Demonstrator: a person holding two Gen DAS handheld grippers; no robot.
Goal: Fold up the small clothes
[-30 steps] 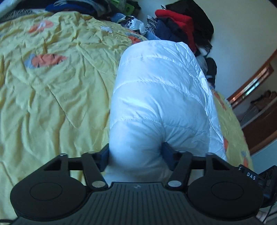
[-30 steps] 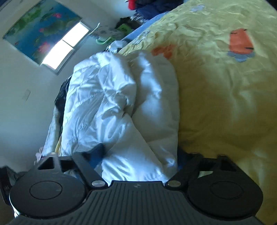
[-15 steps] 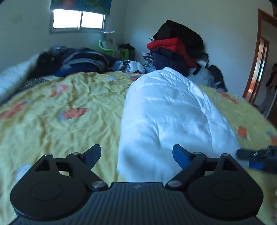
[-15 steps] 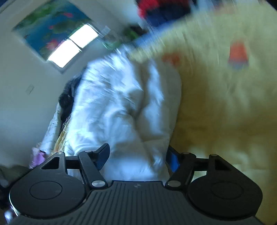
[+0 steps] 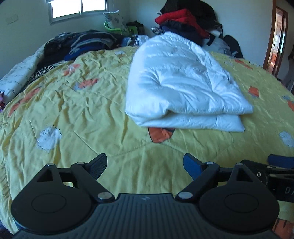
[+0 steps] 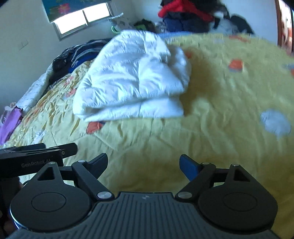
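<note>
We logged one white quilted jacket [image 5: 180,86], folded into two visible layers, lying on the yellow bedspread [image 5: 82,114] toward the far middle of the bed; in the right wrist view the same jacket [image 6: 132,80] sat left of centre, somewhat blurred. Neither tool touched it. The left gripper [image 5: 145,163] hovered over bare bedspread near the bed's close edge, its two fingers spread wide with nothing between them; one finger pad [image 5: 191,163] showed blue. The right gripper [image 6: 143,163] was likewise held apart from the jacket, two fingers spread and empty, one blue fingertip [image 6: 187,165] visible. Each wrist view caught a part of the other tool at its frame edge. Directly under the jacket's near edge we noted one orange patch [image 5: 159,134] of the bedspread print, partly covered; several more orange and pale patches dotted the spread, and we did not count them reliably. Behind the jacket we counted two heaps of clothing: one dark pile [image 5: 82,44] at the far left of the bed and one stack topped by a red garment [image 5: 180,16] against the wall. One window [image 5: 79,7] and one wooden door frame [image 5: 275,36] were seen.
</note>
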